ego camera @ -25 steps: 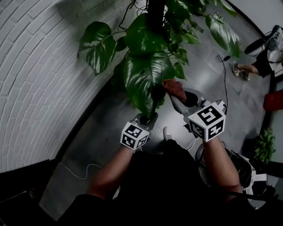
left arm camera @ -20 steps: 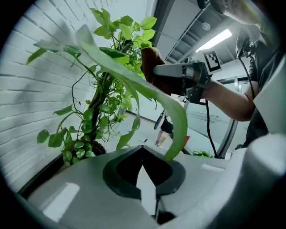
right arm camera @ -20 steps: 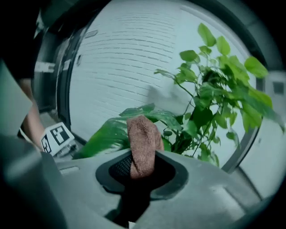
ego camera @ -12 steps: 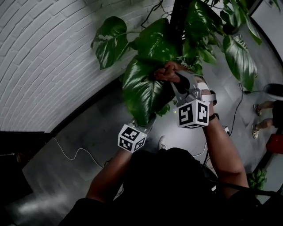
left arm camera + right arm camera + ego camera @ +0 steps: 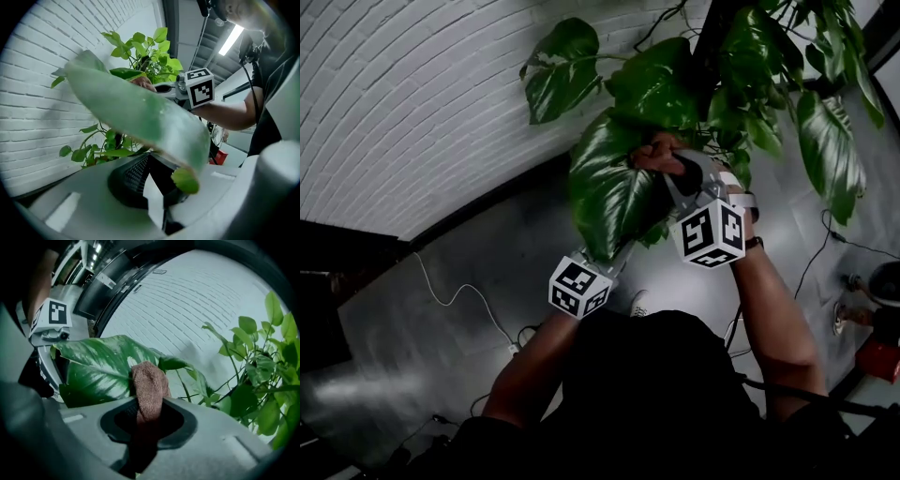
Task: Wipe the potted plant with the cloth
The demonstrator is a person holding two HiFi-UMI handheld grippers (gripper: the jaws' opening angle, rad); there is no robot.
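The potted plant [image 5: 675, 84] has broad green leaves on a dark central stem. One big leaf [image 5: 609, 187] hangs down toward me. My left gripper [image 5: 614, 258] is shut on that leaf's tip [image 5: 185, 180], and the leaf [image 5: 136, 117] stretches away from the left gripper [image 5: 161, 197] in the left gripper view. My right gripper [image 5: 670, 169] is shut on a brown cloth [image 5: 654, 153]. The cloth [image 5: 147, 385] sticks out of the right gripper [image 5: 145, 420] and presses on the upper face of the leaf [image 5: 98, 371] near its base.
A white brick wall [image 5: 412, 112] runs along the left, close behind the plant. A thin cable [image 5: 459, 300] lies on the grey floor [image 5: 441, 375]. More leaves [image 5: 830, 150] hang at the right. A red object [image 5: 877, 361] and dark gear sit at the right edge.
The right gripper has carried the cloth from beside the big leaf up onto its upper part. The left gripper has kept hold of the leaf tip. The view has tilted up.
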